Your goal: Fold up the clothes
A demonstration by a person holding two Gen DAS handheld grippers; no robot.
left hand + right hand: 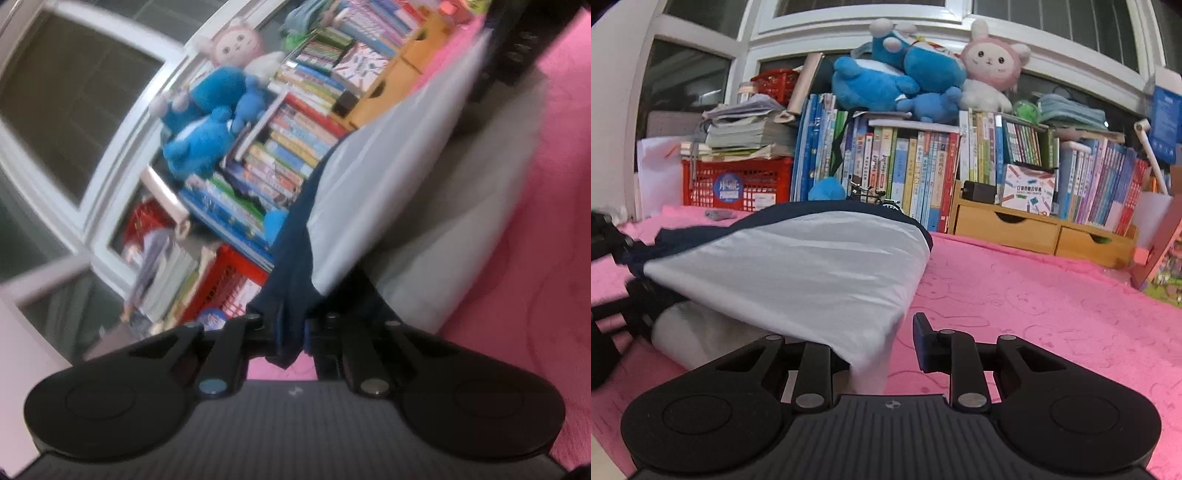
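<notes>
Left gripper [290,332] was clamped on the shirt's [798,266] navy hem; right gripper [882,343] (jaws parted) straddled its white corner; pink blanket [1052,295] lay bare rightward.

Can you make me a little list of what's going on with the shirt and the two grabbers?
surface: pink blanket
garment: white and navy shirt, partly lifted
left gripper: shut on the shirt's navy edge
right gripper: open, white corner of the shirt lies between the fingers
behind: books, blue plush toys, red crate
</notes>
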